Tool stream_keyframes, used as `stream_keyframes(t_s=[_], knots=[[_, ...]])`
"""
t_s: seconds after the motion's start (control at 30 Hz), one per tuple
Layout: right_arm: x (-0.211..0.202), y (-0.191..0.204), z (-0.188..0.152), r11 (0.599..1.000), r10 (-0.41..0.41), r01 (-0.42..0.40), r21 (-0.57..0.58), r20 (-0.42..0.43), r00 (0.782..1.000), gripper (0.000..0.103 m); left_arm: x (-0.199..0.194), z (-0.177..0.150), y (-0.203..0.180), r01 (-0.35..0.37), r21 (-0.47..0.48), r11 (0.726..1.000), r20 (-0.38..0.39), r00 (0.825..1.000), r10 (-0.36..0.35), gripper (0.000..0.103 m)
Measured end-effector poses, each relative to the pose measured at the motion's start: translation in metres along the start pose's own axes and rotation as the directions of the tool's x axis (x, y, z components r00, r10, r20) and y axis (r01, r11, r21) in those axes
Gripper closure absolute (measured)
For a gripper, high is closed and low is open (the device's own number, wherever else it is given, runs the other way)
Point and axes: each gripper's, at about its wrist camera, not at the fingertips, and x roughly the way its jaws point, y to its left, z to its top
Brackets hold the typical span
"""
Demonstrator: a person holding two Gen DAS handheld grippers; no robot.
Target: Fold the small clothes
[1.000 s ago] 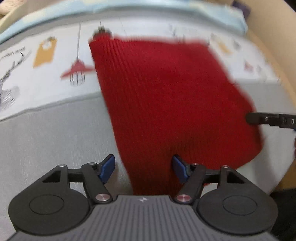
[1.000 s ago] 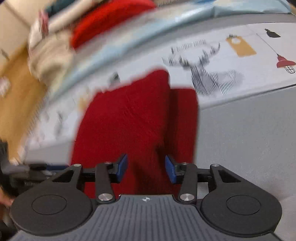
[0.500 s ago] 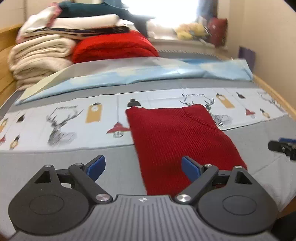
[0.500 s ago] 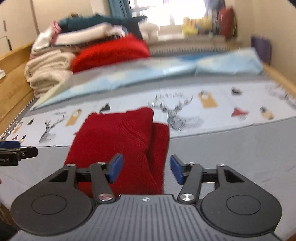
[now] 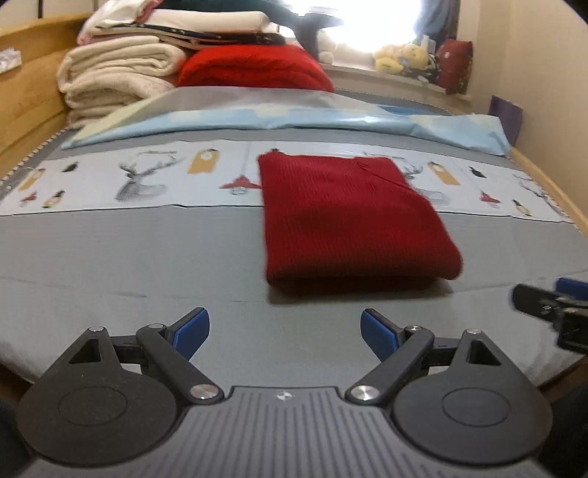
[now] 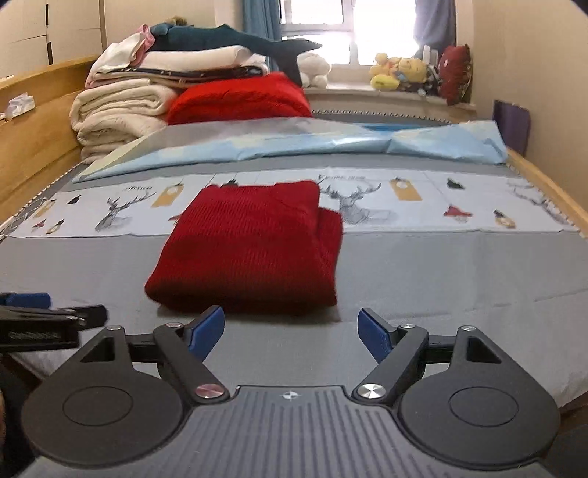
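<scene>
- Right tool (image 5: 551,309), black with blue pad: cut off by the right edge of the left wrist view, blurred; finger spacing cannot be told there.
- Left tool (image 6: 44,312), black with blue pad: cut off by the left edge of the right wrist view; only one arm and a pad tip show.
- Folded red knitted sweater (image 5: 349,217): underside and inner layers hidden; near edge slightly blurred.
- Stack of folded cream blankets (image 5: 121,77): top of the pile cut off by the upper edge of the left wrist view.
- Bright window (image 5: 367,22), upper centre: overexposed, no detail.
- Yellow plush toys (image 6: 400,71) on the sill: too small to identify.
- Printed lettering (image 6: 336,178) on the pale patterned sheet: too small to read.
</scene>
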Motion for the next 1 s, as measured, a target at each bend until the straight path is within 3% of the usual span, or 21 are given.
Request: stream_keyframes(t_s=[0.17, 1.0], knots=[[0.016, 0.004, -0.002, 1.000, 0.008, -0.007, 0.011, -0.045, 0.999, 0.022, 0.009, -0.002, -0.008, 0.032, 0.016, 0.999, 0.003, 0.999, -0.032, 0.011], [0.033, 0.032, 0.002, 0.999, 0.036, -0.036, -0.020, -0.024, 0.999, 0.022, 0.019, 0.000, -0.004, 0.041, 0.008, 0.999, 0.024, 0.999, -0.041, 0.011]])
